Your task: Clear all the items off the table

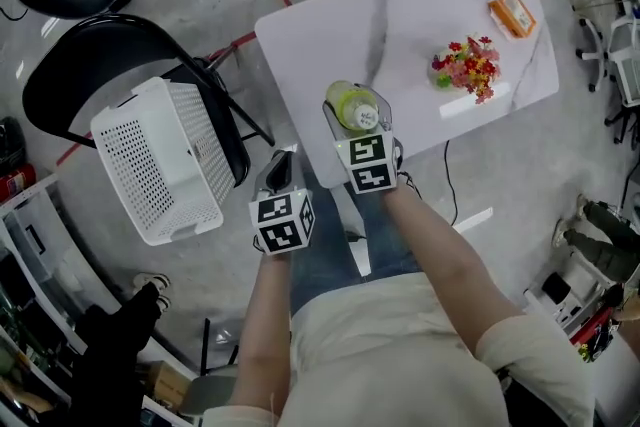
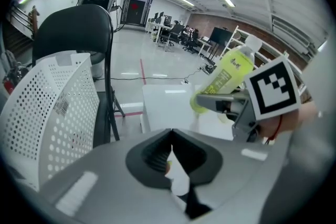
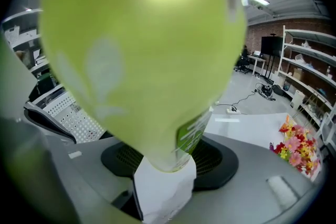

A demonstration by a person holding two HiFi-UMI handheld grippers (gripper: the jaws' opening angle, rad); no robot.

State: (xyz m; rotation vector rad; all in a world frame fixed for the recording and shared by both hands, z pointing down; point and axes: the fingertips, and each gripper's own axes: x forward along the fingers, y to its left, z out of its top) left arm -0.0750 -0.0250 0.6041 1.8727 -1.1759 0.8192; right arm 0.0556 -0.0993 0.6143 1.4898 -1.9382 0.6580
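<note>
Bottle (image 3: 142,60) of yellow-green drink clamped in right gripper (image 1: 357,107) over table (image 1: 420,15); left gripper (image 2: 170,144) closed, empty.

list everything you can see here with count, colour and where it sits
table: 1, white marbled, centre of the head view
bottle: 1, yellow-green, white cap, held at the table's near edge
flowers: 1 bunch, red, pink and yellow, on the table
box: 1, orange, table's far corner
basket: 1, white perforated, on the chair
chair: 1, black, left of the table
left gripper: 1, grey, shut, empty
right gripper: 1, grey, shut on the bottle
</note>
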